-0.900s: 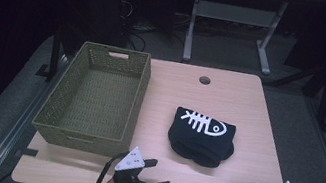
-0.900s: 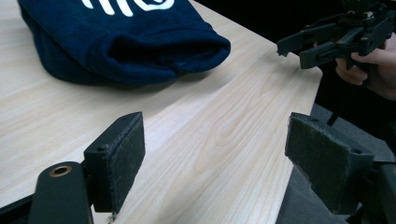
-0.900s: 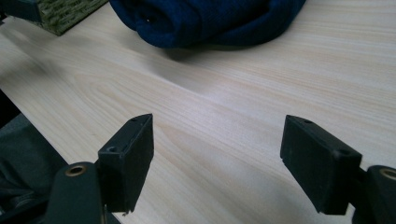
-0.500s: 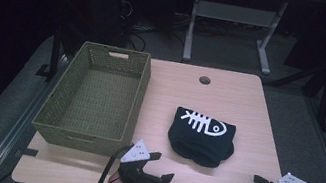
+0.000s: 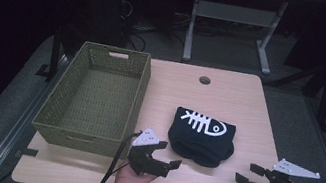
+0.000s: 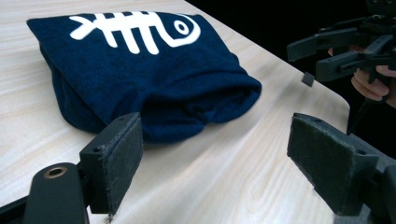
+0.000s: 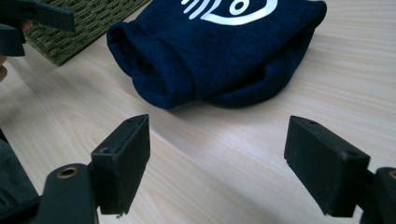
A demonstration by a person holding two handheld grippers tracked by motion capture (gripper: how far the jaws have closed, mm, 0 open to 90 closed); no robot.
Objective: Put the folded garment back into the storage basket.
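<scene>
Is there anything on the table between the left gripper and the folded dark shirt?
Nothing: only bare table separates the open left gripper from the shirt, seen in the left gripper view.

The room is dark, with a grey floor (image 5: 298,120), a light wood bench (image 5: 232,88) and a grey metal frame (image 5: 234,23) behind it.

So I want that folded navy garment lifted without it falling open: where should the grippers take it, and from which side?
Probably at the thick rolled fold along the near edge of the navy garment, one gripper toward each end. That edge bulges above the table and faces both open grippers, the left gripper and right gripper, so come in low from the person's side.
</scene>
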